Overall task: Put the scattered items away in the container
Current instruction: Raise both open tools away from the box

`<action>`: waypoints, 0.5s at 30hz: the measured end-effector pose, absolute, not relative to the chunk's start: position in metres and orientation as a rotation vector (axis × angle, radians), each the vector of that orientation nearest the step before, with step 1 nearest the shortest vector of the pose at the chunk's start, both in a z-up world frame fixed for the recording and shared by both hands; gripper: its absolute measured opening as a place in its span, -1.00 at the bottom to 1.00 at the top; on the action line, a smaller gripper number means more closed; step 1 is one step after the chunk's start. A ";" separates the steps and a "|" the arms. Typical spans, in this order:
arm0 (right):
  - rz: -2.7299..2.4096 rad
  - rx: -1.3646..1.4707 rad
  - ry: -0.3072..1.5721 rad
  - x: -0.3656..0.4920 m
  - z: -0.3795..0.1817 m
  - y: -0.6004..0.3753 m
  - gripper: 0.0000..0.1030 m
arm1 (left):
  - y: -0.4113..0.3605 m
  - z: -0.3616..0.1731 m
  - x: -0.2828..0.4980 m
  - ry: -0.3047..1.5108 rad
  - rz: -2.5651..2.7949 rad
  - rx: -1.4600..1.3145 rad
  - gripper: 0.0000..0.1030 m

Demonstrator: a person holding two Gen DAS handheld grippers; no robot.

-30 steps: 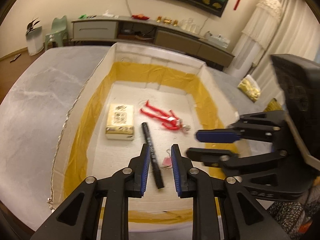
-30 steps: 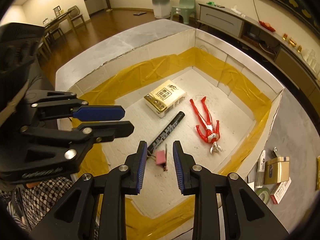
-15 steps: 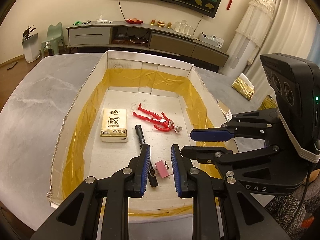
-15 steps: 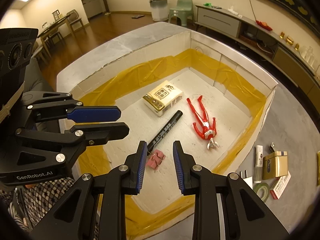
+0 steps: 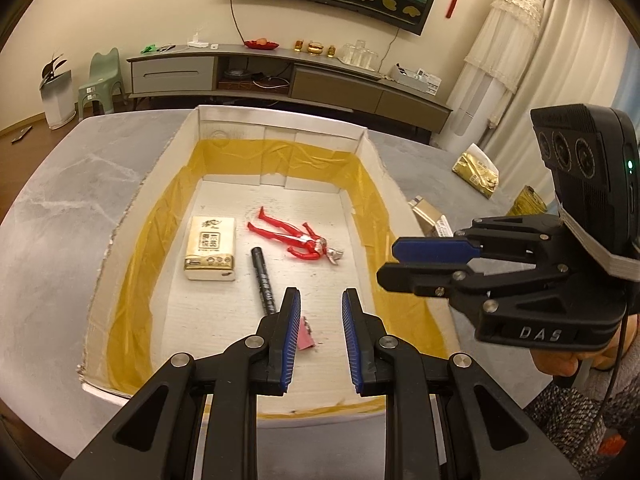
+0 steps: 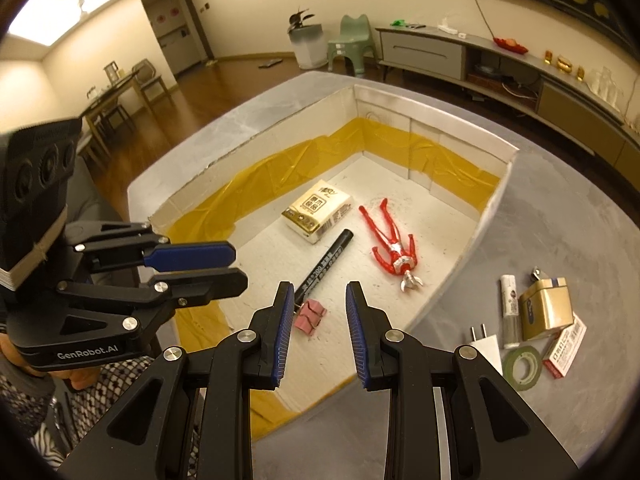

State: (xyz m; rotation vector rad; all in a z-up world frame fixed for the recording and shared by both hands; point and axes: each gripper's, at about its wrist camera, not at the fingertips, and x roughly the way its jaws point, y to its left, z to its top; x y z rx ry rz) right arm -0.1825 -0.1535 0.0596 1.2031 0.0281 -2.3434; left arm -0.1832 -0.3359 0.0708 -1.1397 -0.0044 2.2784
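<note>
The grey marbled surface point(image 5: 52, 216) carries everything, and the largest thing on it is the container point(image 5: 276, 136), a shallow white box with yellow tape lining the foot of its walls. In the right wrist view the container point(image 6: 440, 108) fills the middle, from about 10 o'clock round to 3 o'clock.

Both claws hang above the near end of the container. The left claw point(image 5: 318, 338) has its blue-padded fingers spread, nothing between them. The right claw point(image 6: 316, 330) is likewise spread and empty. Each shows in the other's view: the right claw point(image 5: 424, 264) at 3 o'clock from the left wrist, the left claw point(image 6: 200, 268) at 9 o'clock from the right wrist.

On the container floor lie four things. A gold and white tissue pack point(image 5: 211, 249) sits at 10 o'clock of the left claw. Just beside it, apart, a black marker point(image 5: 262, 280) points away towards 12 o'clock, its near end hidden behind the left finger. A red toy figure point(image 5: 294, 240) lies at 12 to 1 o'clock, well clear of the marker. A small pink clip point(image 6: 310, 316) rests just by the marker's near end; from the left wrist it is partly hidden.

Outside the container, at 3 to 4 o'clock in the right wrist view, lie a gold tin point(image 6: 546, 308), a red and white box point(image 6: 566, 346), a white tube point(image 6: 510, 310), a white plug point(image 6: 486, 348), and a green tape roll point(image 6: 522, 366).
</note>
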 end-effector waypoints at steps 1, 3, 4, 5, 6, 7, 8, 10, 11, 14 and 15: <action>-2.345 1.199 0.018 -0.181 0.061 -0.151 -0.44 | -0.334 0.071 -0.182 -0.003 2.276 -1.139 -0.55; -2.349 1.190 0.002 -0.179 0.062 -0.146 -0.44 | -0.330 0.072 -0.180 0.001 2.270 -1.135 -0.55; -2.350 1.186 -0.004 -0.178 0.063 -0.144 -0.44 | -0.329 0.073 -0.179 0.003 2.268 -1.132 -0.55; -2.351 1.183 -0.010 -0.177 0.063 -0.142 -0.44 | -0.327 0.074 -0.177 0.004 2.267 -1.129 -0.55; -2.352 1.180 -0.015 -0.176 0.064 -0.141 -0.44 | -0.325 0.076 -0.176 0.006 2.264 -1.125 -0.55; -2.352 1.177 -0.019 -0.175 0.064 -0.139 -0.44 | -0.324 0.077 -0.175 0.007 2.264 -1.122 -0.55; -2.353 1.174 -0.022 -0.173 0.065 -0.138 -0.44 | -0.322 0.078 -0.174 0.009 2.263 -1.118 -0.55; -2.353 1.168 -0.027 -0.171 0.066 -0.135 -0.44 | -0.320 0.080 -0.172 0.009 2.260 -1.114 -0.55; -2.354 1.165 -0.028 -0.171 0.067 -0.134 -0.44 | -0.318 0.081 -0.171 0.012 2.259 -1.112 -0.55; -2.360 1.155 -0.039 -0.169 0.069 -0.129 -0.44 | -0.314 0.083 -0.167 0.014 2.251 -1.108 -0.55; -2.363 1.153 -0.044 -0.169 0.070 -0.126 -0.44 | -0.312 0.084 -0.166 0.018 2.249 -1.105 -0.55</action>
